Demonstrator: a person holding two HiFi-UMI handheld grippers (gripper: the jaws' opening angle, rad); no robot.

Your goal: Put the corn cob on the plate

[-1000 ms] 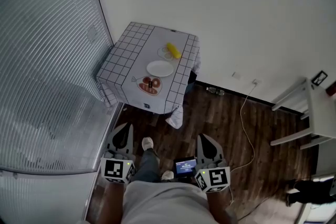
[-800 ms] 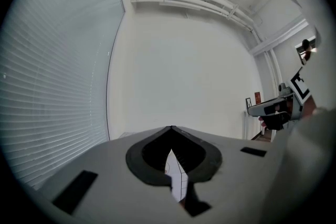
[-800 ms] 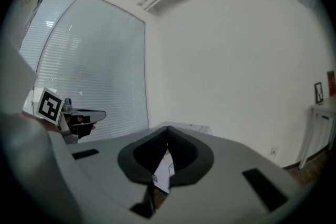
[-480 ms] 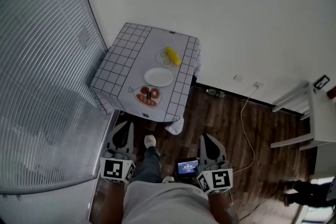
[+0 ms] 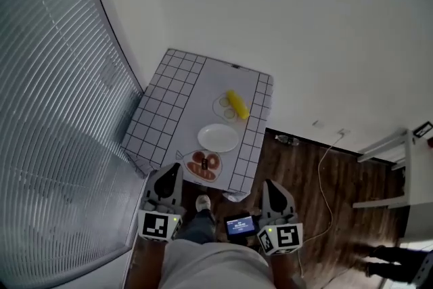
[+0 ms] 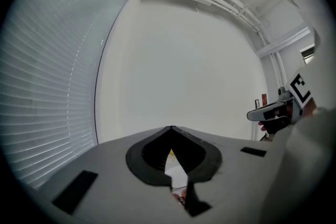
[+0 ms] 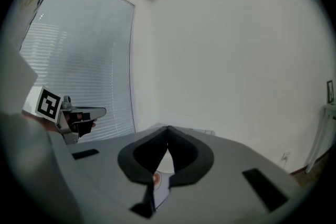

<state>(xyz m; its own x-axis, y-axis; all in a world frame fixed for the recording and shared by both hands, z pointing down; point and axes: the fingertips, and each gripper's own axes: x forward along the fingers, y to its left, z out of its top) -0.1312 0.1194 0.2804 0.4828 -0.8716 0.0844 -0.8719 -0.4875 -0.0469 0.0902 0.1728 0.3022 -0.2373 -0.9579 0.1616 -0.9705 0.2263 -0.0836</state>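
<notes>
The yellow corn cob (image 5: 237, 105) lies on a round print at the far right of a small table with a grid-pattern cloth (image 5: 166, 112). An empty white plate (image 5: 218, 137) sits nearer to me, and a printed picture of meat (image 5: 204, 164) lies by the near edge. My left gripper (image 5: 170, 174) and right gripper (image 5: 269, 186) are held level over the floor just short of the table, both shut and empty. In the left gripper view the jaws (image 6: 171, 128) meet at the tips, with a speck of the corn (image 6: 170, 153) showing behind. The right gripper (image 7: 168, 127) looks the same.
Window blinds (image 5: 54, 112) run along the left and a white wall (image 5: 284, 24) stands behind the table. On the dark wooden floor are a white cable (image 5: 323, 172) and a small bottle (image 5: 287, 140). White furniture (image 5: 406, 166) stands at the right. My shoe (image 5: 203, 203) is near the table.
The table, plate and corn have come closer and lower in the head view as I moved toward them. Both grippers kept their pose and stayed shut.
</notes>
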